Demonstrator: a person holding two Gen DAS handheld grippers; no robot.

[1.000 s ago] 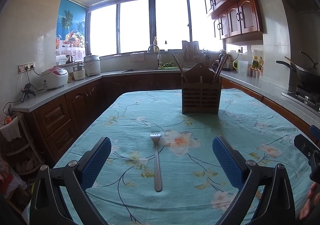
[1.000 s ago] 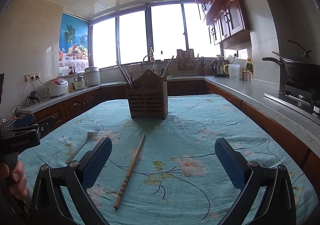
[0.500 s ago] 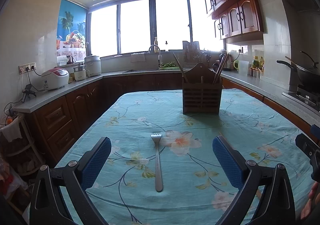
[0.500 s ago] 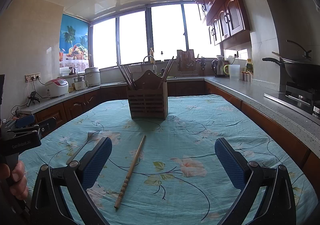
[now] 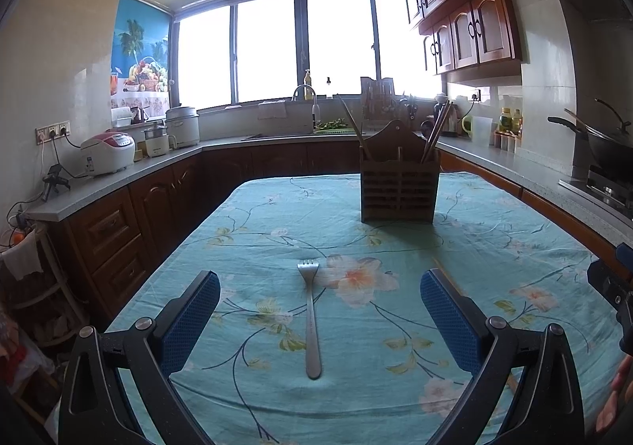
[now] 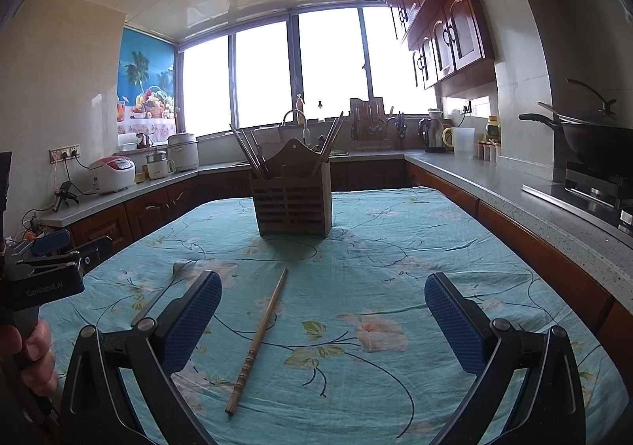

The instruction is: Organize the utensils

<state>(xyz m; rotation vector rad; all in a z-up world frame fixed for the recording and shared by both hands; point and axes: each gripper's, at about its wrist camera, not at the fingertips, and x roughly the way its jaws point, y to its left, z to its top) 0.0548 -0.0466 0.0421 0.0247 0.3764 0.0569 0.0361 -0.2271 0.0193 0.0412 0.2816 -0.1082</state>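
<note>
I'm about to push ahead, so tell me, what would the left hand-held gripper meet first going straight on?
Probably the fork, lying on the tablecloth between the open left hand-held gripper fingers, handle nearest. Height above it is unclear.
</note>
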